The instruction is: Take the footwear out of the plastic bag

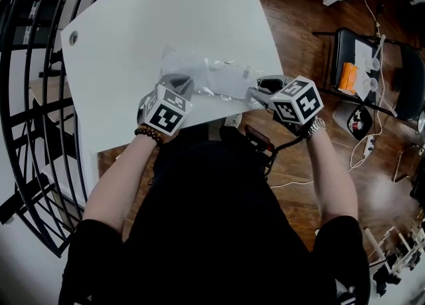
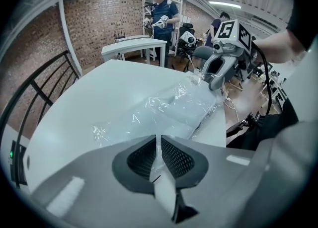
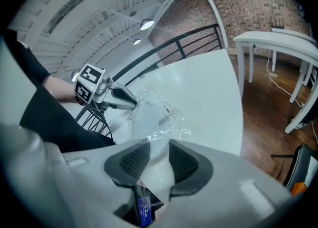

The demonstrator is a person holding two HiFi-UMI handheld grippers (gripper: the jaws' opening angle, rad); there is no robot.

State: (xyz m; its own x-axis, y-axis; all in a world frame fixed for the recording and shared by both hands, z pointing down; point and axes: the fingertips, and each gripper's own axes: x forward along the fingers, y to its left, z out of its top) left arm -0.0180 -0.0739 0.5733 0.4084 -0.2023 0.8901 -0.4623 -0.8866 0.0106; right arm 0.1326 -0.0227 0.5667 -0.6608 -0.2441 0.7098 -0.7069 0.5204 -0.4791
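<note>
The white footwear (image 3: 149, 115) lay still inside the clear plastic bag (image 1: 209, 76), which rested on the white table (image 1: 133, 24) near its front edge. My left gripper (image 2: 159, 147) pinched a thin fold of film at one end. My right gripper (image 3: 158, 155) clamped the other end, with film and white material between its pads. Nothing was out. By my reckoning, opening the bag and drawing the footwear free both remained.
</note>
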